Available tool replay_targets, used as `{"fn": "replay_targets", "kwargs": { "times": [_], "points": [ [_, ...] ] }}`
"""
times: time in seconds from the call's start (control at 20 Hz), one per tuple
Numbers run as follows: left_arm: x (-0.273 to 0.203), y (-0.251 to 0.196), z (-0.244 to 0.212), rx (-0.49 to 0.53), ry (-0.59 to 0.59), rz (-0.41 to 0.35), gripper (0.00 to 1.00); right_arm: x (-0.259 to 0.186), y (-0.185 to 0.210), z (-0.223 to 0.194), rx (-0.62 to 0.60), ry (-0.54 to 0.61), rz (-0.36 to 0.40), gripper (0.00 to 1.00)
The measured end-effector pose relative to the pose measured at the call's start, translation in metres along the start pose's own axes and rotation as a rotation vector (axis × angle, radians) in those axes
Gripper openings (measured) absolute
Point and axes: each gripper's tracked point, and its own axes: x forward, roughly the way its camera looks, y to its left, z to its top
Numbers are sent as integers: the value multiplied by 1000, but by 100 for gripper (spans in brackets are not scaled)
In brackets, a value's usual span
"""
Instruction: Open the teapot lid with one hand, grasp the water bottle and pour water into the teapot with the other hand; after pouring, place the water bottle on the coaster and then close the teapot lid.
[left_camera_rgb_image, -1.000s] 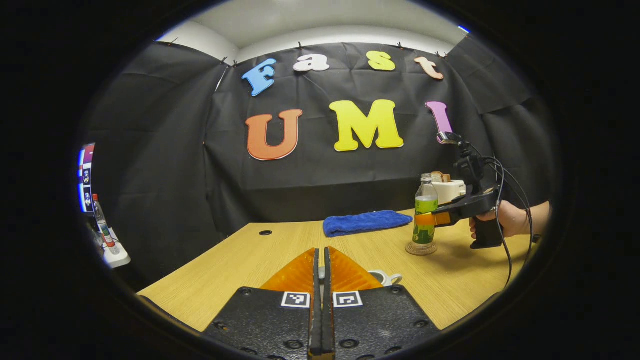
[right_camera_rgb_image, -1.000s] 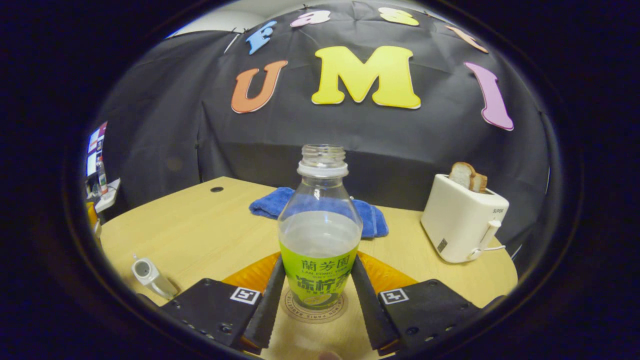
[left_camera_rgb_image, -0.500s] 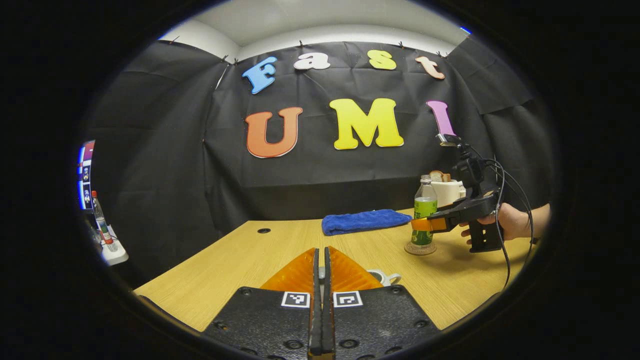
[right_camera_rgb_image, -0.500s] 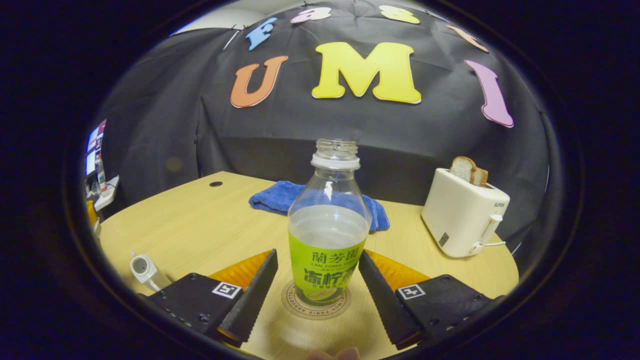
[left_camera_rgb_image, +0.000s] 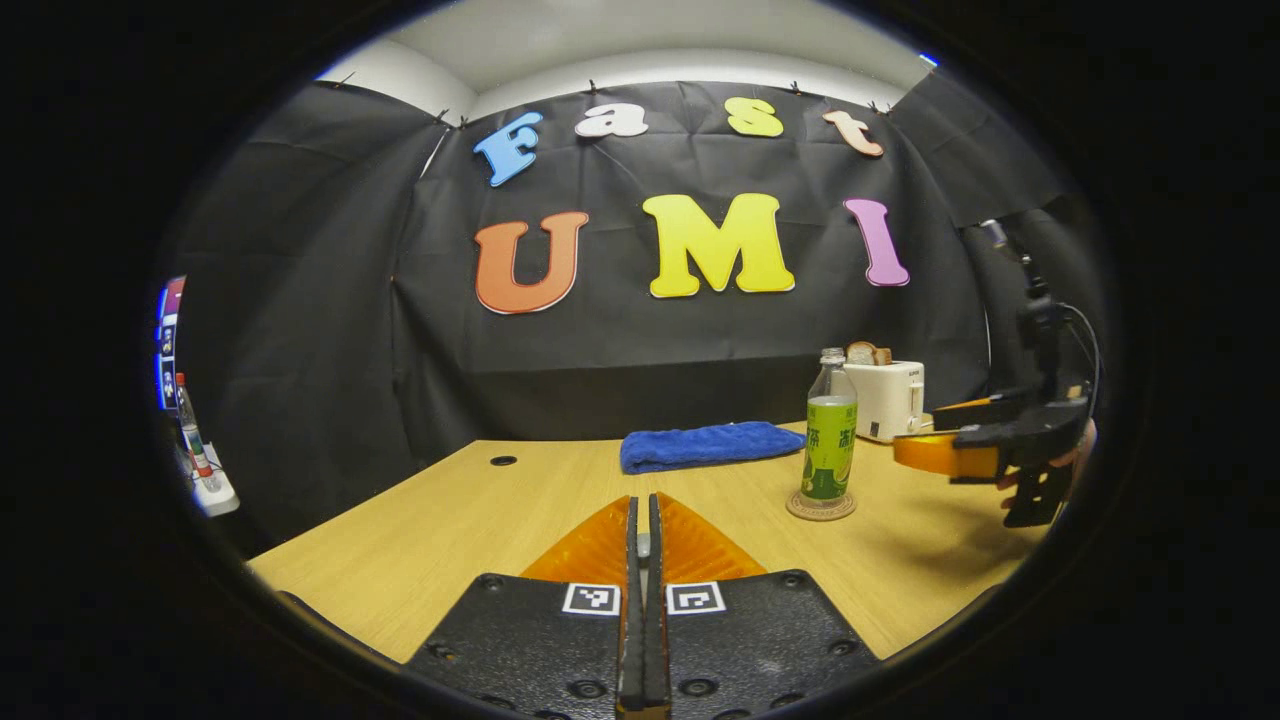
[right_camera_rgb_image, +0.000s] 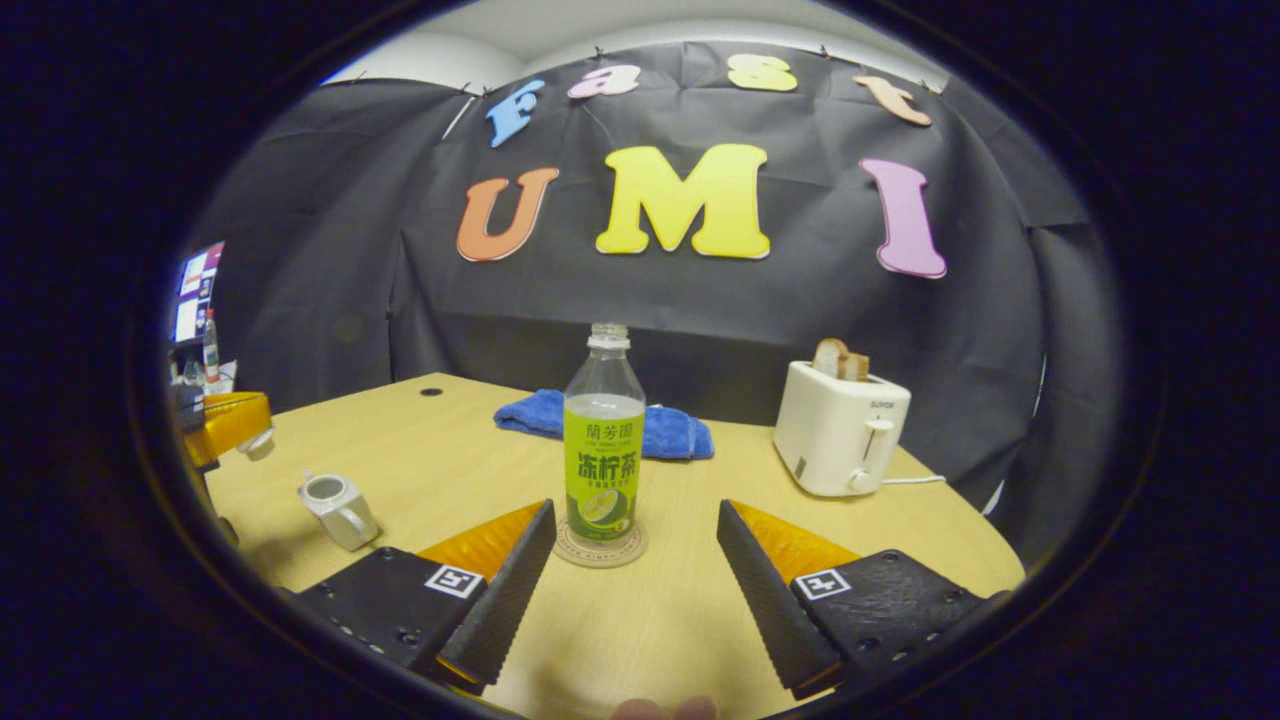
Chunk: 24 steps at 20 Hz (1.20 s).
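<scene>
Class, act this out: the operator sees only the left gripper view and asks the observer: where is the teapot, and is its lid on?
Observer: The teapot stands on the table, left of the bottle in the right gripper view, its top open.
Operator: Is the right gripper holding the bottle?
Observer: No. The right gripper is open, short of the bottle on its coaster.
Operator: And the lid?
Observer: Something white, probably the lid, sits under the left gripper's fingers.

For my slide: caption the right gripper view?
Open right gripper facing water bottle standing on its coaster.
</scene>
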Motion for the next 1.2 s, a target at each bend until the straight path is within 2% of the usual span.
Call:
{"fn": "replay_targets", "kwargs": {
  "times": [0.2,0.25,0.3,0.55,0.6,0.65,0.7,0.8,0.85,1.0,1.2],
  "points": [
    [21,-12,-4,-7,6,-7,3,-35,-8,3,-10,-60,-8,96],
    [24,-13,-6,-12,11,-5,3,-39,-10,3,4,-65,-7,99],
    [27,-13,-9,-14,19,0,3,-42,-12,3,20,-68,-5,96],
    [34,-8,-25,-8,51,32,3,-48,-24,5,68,-74,-11,99],
    [36,-7,-29,-6,59,35,3,-47,-24,3,71,-74,-10,95],
    [36,-8,-33,-8,68,35,4,-45,-24,2,72,-72,-9,99],
    [36,-9,-34,-10,72,35,4,-46,-24,-1,69,-68,-9,95],
    [37,-9,-38,-13,78,35,4,-47,-23,-6,59,-62,-9,96],
    [38,-10,-41,-14,83,37,4,-46,-21,-7,54,-61,-7,93],
    [40,-8,-47,-29,98,44,4,-48,-21,-8,51,-59,-4,99],
    [40,-10,-54,-44,111,45,4,-49,-23,-7,54,-65,-6,99]
  ]
}}
